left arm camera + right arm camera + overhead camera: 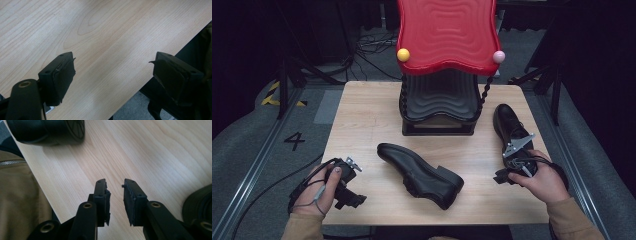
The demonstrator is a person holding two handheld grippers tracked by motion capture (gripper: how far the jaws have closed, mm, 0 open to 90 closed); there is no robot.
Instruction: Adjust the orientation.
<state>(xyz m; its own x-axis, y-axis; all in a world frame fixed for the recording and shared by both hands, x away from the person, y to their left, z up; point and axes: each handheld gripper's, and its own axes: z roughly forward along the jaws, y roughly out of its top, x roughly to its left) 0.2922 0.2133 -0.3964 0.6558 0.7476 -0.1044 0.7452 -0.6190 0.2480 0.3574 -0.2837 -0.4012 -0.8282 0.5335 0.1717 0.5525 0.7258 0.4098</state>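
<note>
My left claw (113, 75) hangs spread wide over bare tabletop (362, 110) at seven o'clock. My right claw (115, 200), narrowly parted, pinches nothing at four o'clock, beside one shoe (509, 125); the other shoe (419, 172) lies centre.

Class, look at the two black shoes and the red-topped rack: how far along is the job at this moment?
Nothing looks done yet: the rack holds no shoe. One shoe lies mid-table, the other shoe near the right edge. Nothing is in hand: the left gripper is wide open over bare table, and the right gripper, jaws narrowly apart, holds nothing. Probably both shoes remain to be picked up.
</note>
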